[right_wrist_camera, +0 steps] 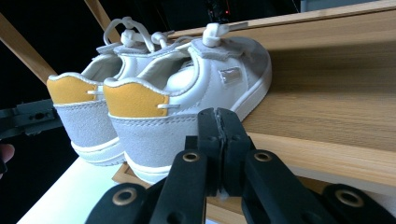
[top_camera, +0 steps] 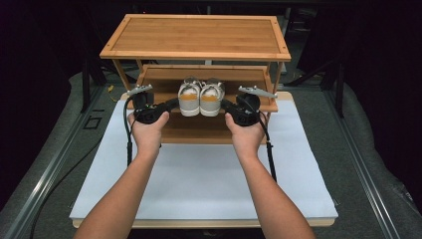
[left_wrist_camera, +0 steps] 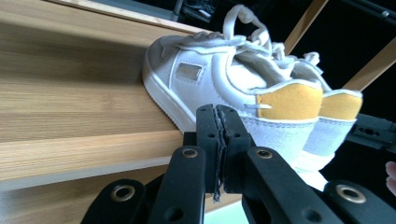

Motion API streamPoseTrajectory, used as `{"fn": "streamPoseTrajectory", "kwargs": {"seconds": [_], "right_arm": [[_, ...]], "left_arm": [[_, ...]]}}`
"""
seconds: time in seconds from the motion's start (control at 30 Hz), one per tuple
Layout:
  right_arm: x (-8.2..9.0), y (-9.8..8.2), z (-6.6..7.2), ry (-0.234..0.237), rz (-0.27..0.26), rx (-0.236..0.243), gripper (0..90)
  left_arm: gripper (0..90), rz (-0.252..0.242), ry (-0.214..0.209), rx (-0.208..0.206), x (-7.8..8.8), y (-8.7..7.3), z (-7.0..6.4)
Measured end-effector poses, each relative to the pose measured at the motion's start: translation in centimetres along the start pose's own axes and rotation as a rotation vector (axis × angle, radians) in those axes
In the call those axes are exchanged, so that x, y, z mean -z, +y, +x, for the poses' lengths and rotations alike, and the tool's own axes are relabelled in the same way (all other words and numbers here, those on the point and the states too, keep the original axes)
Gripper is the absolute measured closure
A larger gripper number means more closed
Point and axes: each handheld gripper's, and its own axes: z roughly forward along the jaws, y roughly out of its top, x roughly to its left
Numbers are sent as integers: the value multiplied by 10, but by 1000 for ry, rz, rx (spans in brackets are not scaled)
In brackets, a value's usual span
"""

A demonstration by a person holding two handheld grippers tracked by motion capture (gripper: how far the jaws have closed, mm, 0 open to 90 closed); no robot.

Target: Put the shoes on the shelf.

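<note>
A pair of white sneakers with orange heel tabs stands on the middle shelf of a bamboo rack, heels jutting over its front edge. The left shoe and the right shoe sit side by side, touching. My left gripper is shut and empty, its tip at the left shoe's outer heel side. My right gripper is shut and empty too, its tip against the right shoe's outer heel side.
The rack's top shelf overhangs the shoes; slanted legs stand behind them. A lower shelf lies beneath. The rack rests on a white board with open room toward me. Dark floor surrounds the table.
</note>
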Motion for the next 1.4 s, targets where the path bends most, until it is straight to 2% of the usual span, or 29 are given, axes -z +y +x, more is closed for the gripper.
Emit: {"fn": "streamPoseTrajectory", "kwargs": {"seconds": [0.07,0.17,0.3,0.5,0.67,0.7,0.83,1.1,1.2,1.23,1.4], "right_arm": [[0,-1,2,-2,7,14,898],[-1,-1,3,-3,5,8,900],[0,0,4,-8,14,18,900],[-3,0,3,-9,-7,6,900],[-6,3,-1,-7,3,-18,900],[-9,5,-4,4,9,-38,900],[-14,8,-9,9,-3,-65,900],[-22,13,-8,-13,10,-37,900],[-27,15,-9,-11,3,-41,900],[-27,17,-10,-17,24,-38,900],[-32,17,-14,-11,-1,-49,900]], "left_arm": [[884,-2,1,9,-3,-2,1],[892,0,5,5,-3,-2,1],[894,-1,-13,22,-4,-1,3],[895,7,-13,24,-6,0,3],[896,9,-3,33,-11,3,3],[895,10,-1,32,-12,4,3],[895,16,8,35,-20,9,3],[896,12,13,51,-29,14,12],[896,18,11,36,-32,16,14],[896,19,17,40,-34,17,13],[896,19,16,44,-39,19,14]]}}
